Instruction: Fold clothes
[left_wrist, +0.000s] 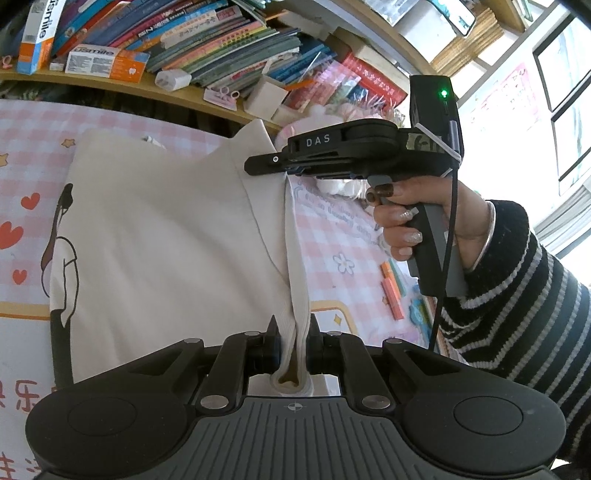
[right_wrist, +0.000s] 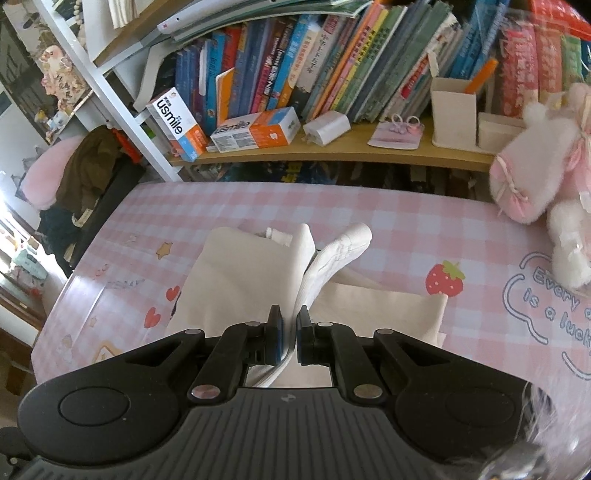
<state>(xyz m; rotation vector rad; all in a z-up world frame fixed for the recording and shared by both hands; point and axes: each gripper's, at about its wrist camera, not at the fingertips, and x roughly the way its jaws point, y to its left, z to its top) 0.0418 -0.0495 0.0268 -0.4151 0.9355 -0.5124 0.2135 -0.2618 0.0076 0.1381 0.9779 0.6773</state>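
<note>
A cream garment (left_wrist: 166, 229) with a cartoon print on its left part lies on the table, one side lifted. My left gripper (left_wrist: 293, 332) is shut on its ribbed band (left_wrist: 297, 288), which runs up to the far edge. There my right gripper (left_wrist: 258, 164), held by a hand (left_wrist: 406, 221) in a striped sleeve, pinches the same edge. In the right wrist view my right gripper (right_wrist: 289, 321) is shut on a white ribbed strip (right_wrist: 332, 258) that rises above the cream garment (right_wrist: 236, 280).
A pink checked tablecloth (right_wrist: 406, 229) covers the table. Behind it runs a wooden shelf (right_wrist: 332, 151) with books, toothpaste boxes (right_wrist: 255, 131) and a white holder. A pink plush toy (right_wrist: 535, 177) sits at the right. Orange clips (left_wrist: 393, 291) lie beside the garment.
</note>
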